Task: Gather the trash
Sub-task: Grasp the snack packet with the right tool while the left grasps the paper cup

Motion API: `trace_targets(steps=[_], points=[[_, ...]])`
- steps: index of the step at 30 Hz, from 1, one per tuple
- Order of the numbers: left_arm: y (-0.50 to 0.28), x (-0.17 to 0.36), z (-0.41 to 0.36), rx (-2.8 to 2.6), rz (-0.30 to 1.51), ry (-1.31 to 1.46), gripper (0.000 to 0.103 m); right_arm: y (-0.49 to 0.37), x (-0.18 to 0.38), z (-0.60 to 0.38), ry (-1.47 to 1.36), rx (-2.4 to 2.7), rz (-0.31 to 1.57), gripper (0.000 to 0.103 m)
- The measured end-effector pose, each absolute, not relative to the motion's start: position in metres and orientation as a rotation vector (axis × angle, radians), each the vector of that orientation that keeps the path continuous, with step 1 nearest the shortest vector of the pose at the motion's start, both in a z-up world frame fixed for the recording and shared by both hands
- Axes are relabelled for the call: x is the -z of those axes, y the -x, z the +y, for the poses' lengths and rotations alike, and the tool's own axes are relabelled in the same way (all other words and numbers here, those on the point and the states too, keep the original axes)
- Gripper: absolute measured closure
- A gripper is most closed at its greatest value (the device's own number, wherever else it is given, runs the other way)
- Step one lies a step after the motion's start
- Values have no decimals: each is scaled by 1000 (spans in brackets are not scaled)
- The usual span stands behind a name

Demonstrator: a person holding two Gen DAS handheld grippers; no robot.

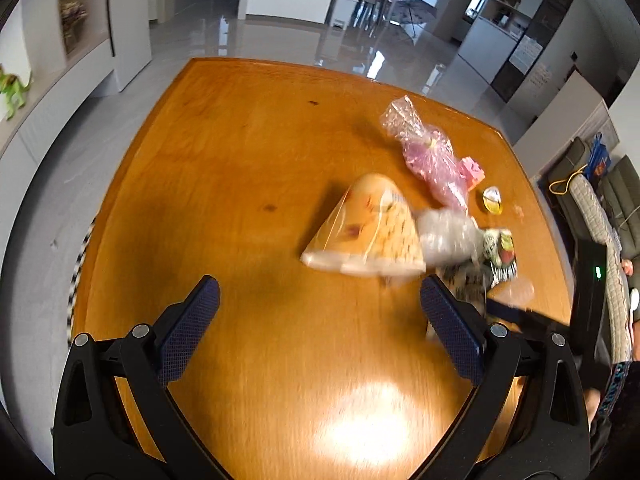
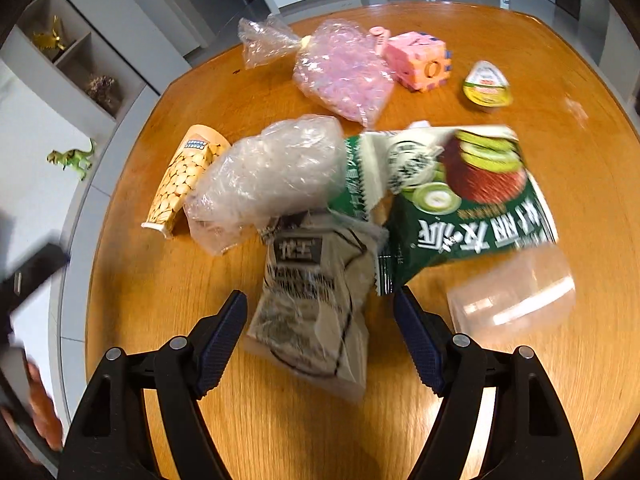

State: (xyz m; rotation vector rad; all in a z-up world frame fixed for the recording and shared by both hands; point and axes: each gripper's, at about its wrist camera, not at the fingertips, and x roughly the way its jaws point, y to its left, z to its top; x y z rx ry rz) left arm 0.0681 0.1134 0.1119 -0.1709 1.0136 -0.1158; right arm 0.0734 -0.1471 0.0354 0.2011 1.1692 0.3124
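In the right wrist view, the right claw (image 2: 320, 340) is seen wide open above the wooden tabletop (image 2: 132, 300), and a grey-white wrapper (image 2: 316, 312) lies between its blue pads (image 2: 222, 340) without being pressed by them. A green snack bag (image 2: 460, 204) is placed just behind this wrapper, with a crumpled clear plastic bag (image 2: 264, 176) to its left and a clear plastic cup (image 2: 512, 300) on its side to the right. Farther back, a pink plastic bag (image 2: 344, 76), a pink cube (image 2: 420, 60) and a small sauce cup (image 2: 488, 84) are found. A paper cup with a biscuit pattern (image 2: 184, 184) is lying on its side at the left. In the left wrist view, the left claw (image 1: 320, 328) is also held open, nothing is between its pads, and the same paper cup (image 1: 372, 232) is seen near, ahead of it.
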Motion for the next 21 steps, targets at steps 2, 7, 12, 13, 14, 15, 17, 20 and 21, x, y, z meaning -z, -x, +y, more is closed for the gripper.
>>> trace_targets(steps=[2,7,12,13,14,15,17,20,21], points=[[-95,-109,104,124,1030,159,6,-80,-35,-138,-156,-328,1167,54],[-137,-84,86,166,1131,183,6,-74,-33,-143,-206,-399,1196,68],[-156,-60,66,179,1220,132,6,-64,-32,-146,-198,-417,1195,68],[-158,-56,64,169,1230,123,6,-61,-32,-147,-193,-420,1194,68],[-159,-54,64,156,1232,117,7,-60,-32,-146,-188,-422,1194,68],[-160,-53,64,152,1231,120,18,-59,-32,-146,-185,-426,1194,68],[-161,-53,69,142,1223,147,23,-55,-32,-145,-181,-434,1196,69],[-158,-54,76,141,1209,179,26,-50,-35,-142,-173,-452,1190,71],[-153,-56,80,137,1198,191,29,-48,-36,-141,-174,-458,1188,71]])
